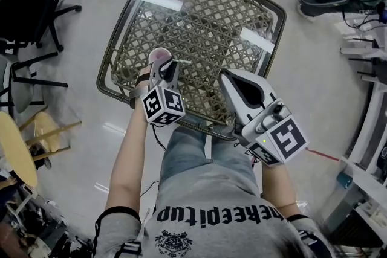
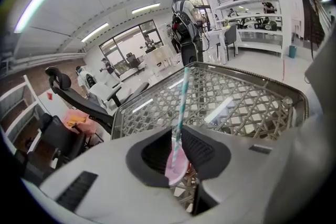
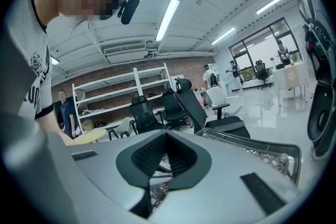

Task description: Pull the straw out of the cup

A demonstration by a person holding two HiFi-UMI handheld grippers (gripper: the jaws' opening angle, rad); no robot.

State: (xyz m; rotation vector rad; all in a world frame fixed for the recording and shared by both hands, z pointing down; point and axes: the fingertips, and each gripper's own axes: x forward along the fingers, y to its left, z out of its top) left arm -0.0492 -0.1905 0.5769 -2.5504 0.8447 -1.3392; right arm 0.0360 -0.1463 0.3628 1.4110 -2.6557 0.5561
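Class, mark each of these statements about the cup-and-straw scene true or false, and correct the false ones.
1. The straw is striped teal and white. True.
2. The right gripper holds the straw. False: nothing is between its jaws. The straw is at the left gripper.
3. The pink cup sits between the left gripper's jaws. True.
4. The table has a solid wooden top. False: it has a glass top over a woven lattice.
5. The straw lies on the table, out of the cup. False: in the left gripper view it rises out of the cup.
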